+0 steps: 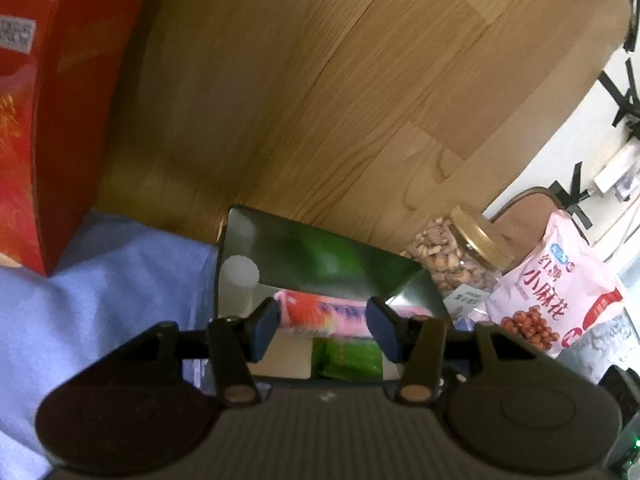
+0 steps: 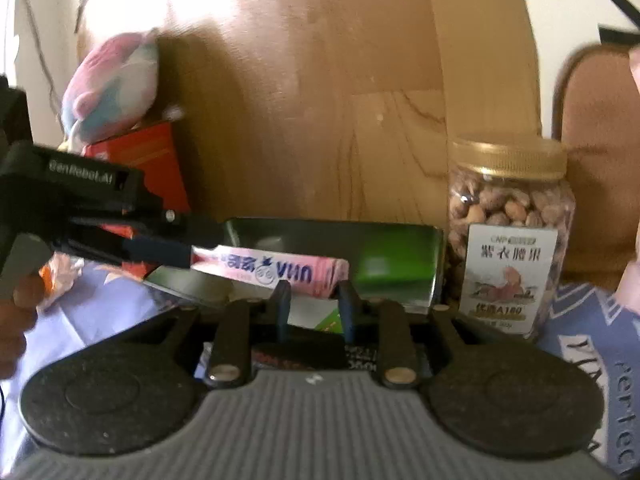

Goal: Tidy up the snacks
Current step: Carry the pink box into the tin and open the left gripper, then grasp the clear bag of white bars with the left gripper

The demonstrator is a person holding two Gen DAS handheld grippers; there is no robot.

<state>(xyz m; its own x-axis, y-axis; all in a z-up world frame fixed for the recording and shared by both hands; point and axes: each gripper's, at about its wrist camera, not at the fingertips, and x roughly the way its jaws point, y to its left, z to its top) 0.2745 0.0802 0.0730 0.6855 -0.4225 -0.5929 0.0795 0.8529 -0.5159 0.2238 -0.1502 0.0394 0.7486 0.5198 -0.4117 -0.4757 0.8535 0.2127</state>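
Note:
A pink roll-shaped snack pack (image 1: 324, 314) (image 2: 276, 270) hangs level over an open shiny green tin (image 1: 320, 248) (image 2: 384, 256). My left gripper (image 1: 324, 330) (image 2: 176, 250) is shut on the pack; in the right wrist view it comes in from the left and grips the pack's left end. My right gripper (image 2: 312, 300) stands low in front of the tin with its fingers apart. The pack's right end lies just past the fingertips, and the pads do not press on it. In the tin lie a white cylinder (image 1: 240, 276) and a green packet (image 1: 348, 360).
A gold-lidded jar of nuts (image 1: 460, 256) (image 2: 508, 208) stands right of the tin, with a pink snack bag (image 1: 560, 280) beside it. A red box (image 1: 60, 100) (image 2: 148, 160) stands at the left with a plush toy (image 2: 112, 88) on top. Blue cloth (image 1: 100, 300) covers the near table.

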